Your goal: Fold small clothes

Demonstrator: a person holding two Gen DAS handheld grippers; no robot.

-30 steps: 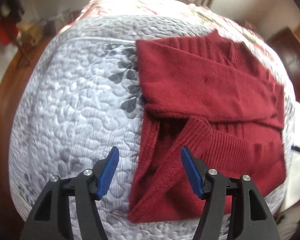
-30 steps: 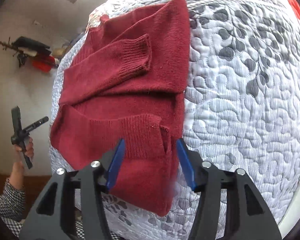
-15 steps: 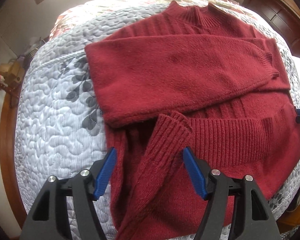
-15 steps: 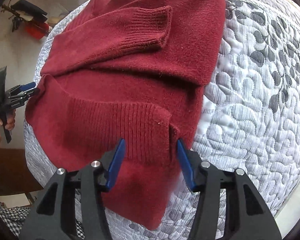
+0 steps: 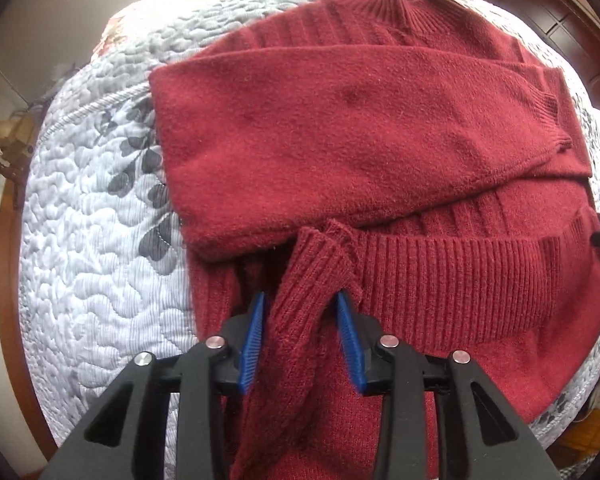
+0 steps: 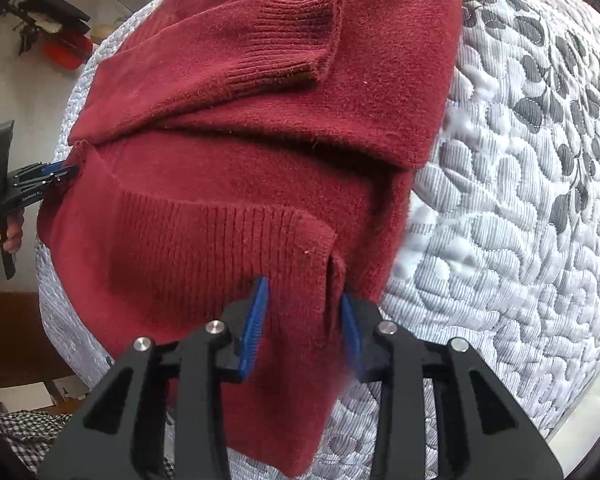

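On the far left of my left-hand view the white quilt (image 5: pixel 100 264) with its grey leaf print covers the bed, and a strip of wooden bed frame (image 5: pixel 8 280) curves along its edge. Moving right, the red sweater (image 5: pixel 340 128) lies flat on the quilt with its collar away from me, one sleeve folded across the chest. My left claw (image 5: pixel 300 340) sits low in the middle of that view, its blue pads on either side of a ribbed cuff (image 5: pixel 320 264) that stands up in a ridge; the pads look to be pressing the knit, so I take it that I am pinching the cuff. Further right runs the ribbed hem band (image 5: pixel 460 280), and at the very right edge the tip of my other claw shows against the sweater's side.

In my right-hand view my left hand (image 6: pixel 8 232) shows at the left edge, gripping the black handle. The sweater fills the centre, a folded sleeve cuff (image 6: pixel 284 48) lying across its upper part. My right claw (image 6: pixel 304 332) has its pads around the corner of the hem, a fold of knit between them and touching both, so it is nipping the hem corner. To the right there is only quilt
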